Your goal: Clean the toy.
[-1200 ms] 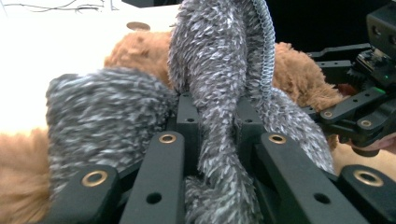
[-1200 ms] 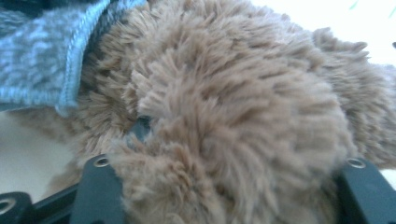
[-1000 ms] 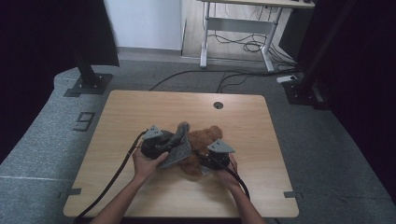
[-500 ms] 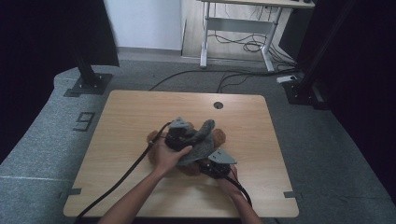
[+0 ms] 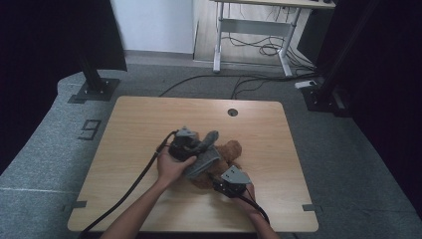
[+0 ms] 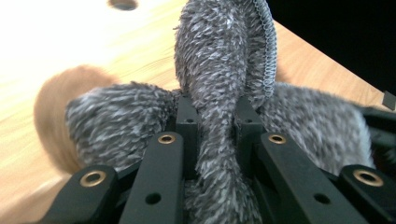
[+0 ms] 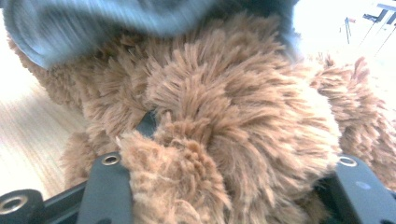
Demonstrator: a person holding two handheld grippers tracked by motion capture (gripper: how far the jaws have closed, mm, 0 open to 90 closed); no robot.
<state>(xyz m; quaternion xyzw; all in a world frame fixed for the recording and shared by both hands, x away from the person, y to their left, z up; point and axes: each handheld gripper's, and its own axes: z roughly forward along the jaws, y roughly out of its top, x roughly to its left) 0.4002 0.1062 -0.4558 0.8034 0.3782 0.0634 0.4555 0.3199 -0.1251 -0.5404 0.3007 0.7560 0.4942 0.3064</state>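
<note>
Fluff is the main handling concern, since both pieces near the middle of the table (image 5: 124,129) are soft, light and floppy, so they will likely sag and slide rather than keep a shape. One grey fuzzy cloth (image 6: 219,60) lies draped over one brown plush toy (image 7: 224,107). The left tongs (image 6: 212,126) are nearly shut, pinching a gathered fold of the grey cloth between the jaws, with the rest hanging to either side. The right tongs (image 7: 224,186) stand about half open with the plush toy's fur packed between the jaws; they appear to clamp it, and they have just been closing a little. In the high view the left tongs (image 5: 191,147) sit just left of the pile and the right tongs (image 5: 226,181) at its near edge. A bunched fold seems the best place to grip the cloth, and a thick limb or body part the best for the toy, since loose fur alone may slip. Nothing else rests on the table.
</note>
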